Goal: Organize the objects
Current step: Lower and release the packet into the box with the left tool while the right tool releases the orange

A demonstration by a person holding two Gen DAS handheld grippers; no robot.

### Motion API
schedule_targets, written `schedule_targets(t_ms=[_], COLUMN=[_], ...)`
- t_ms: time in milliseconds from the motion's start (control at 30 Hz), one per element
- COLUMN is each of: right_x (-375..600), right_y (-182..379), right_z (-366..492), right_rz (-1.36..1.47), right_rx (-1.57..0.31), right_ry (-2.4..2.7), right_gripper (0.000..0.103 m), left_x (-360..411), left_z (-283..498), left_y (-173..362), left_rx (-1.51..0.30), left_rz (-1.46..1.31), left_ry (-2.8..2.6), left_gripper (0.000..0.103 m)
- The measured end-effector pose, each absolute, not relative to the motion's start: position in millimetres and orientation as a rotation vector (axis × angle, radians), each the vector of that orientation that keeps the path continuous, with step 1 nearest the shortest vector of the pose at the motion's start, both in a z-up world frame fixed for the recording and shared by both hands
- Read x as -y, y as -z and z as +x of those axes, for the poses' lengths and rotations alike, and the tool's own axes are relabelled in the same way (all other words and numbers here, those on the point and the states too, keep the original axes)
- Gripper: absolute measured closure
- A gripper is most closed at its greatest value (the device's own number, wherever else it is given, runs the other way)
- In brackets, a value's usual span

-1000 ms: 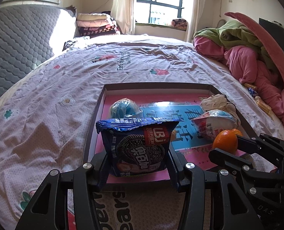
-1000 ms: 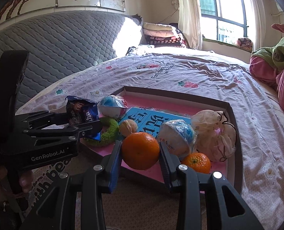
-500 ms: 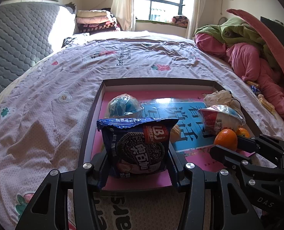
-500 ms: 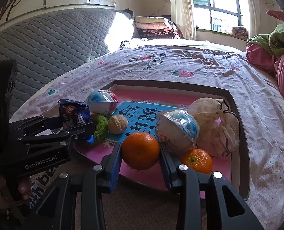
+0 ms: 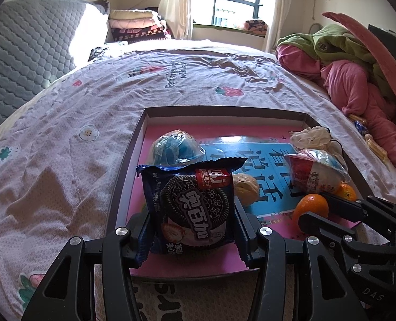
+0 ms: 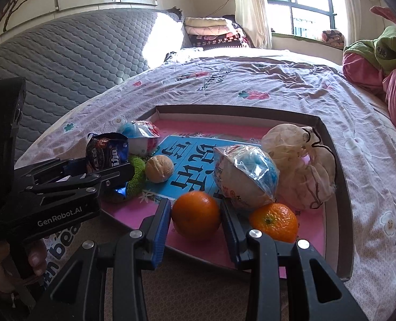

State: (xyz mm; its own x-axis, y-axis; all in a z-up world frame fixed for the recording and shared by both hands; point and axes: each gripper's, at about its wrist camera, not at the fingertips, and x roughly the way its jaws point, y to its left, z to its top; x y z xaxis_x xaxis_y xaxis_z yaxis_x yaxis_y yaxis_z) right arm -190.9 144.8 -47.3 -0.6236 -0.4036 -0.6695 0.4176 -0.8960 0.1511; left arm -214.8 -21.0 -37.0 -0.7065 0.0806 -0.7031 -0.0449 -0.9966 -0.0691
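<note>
My left gripper (image 5: 194,230) is shut on a blue cookie packet (image 5: 191,208) and holds it upright over the near left part of the shallow pink-floored box (image 5: 224,112). My right gripper (image 6: 195,222) has an orange (image 6: 195,215) between its fingers, low over the box's near edge (image 6: 343,240); a slim gap shows at the left pad. In the box lie a second orange (image 6: 274,222), two wrapped blue-and-white balls (image 6: 244,176) (image 6: 139,139), a walnut (image 6: 159,168), a green scrubber (image 6: 138,172) and a crumpled pale bag (image 6: 299,165).
The box lies on a pink flowered bedspread (image 5: 64,133). A grey quilted headboard (image 6: 64,53) is at the left. Pink and green bedding (image 5: 358,75) is piled at the right. A patterned mat (image 6: 198,289) lies under the grippers.
Both grippers have moved forward and lower over the box with their loads. The orange now sits down near the box floor, beside the second orange.
</note>
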Motion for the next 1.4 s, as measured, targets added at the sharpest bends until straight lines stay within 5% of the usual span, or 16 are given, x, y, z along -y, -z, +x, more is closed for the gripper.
schedule_targets(t_ms=[1400], right_x=[-157], right_y=[23], right_z=[-176], right_rz=[0.926], right_rx=[0.002], right_ry=[2.508], right_gripper=[0.065], left_x=[13], left_z=[-208], left_y=[15], left_rx=[0.069], left_rz=[-1.177], left_ry=[-2.855], left_gripper=[0.049])
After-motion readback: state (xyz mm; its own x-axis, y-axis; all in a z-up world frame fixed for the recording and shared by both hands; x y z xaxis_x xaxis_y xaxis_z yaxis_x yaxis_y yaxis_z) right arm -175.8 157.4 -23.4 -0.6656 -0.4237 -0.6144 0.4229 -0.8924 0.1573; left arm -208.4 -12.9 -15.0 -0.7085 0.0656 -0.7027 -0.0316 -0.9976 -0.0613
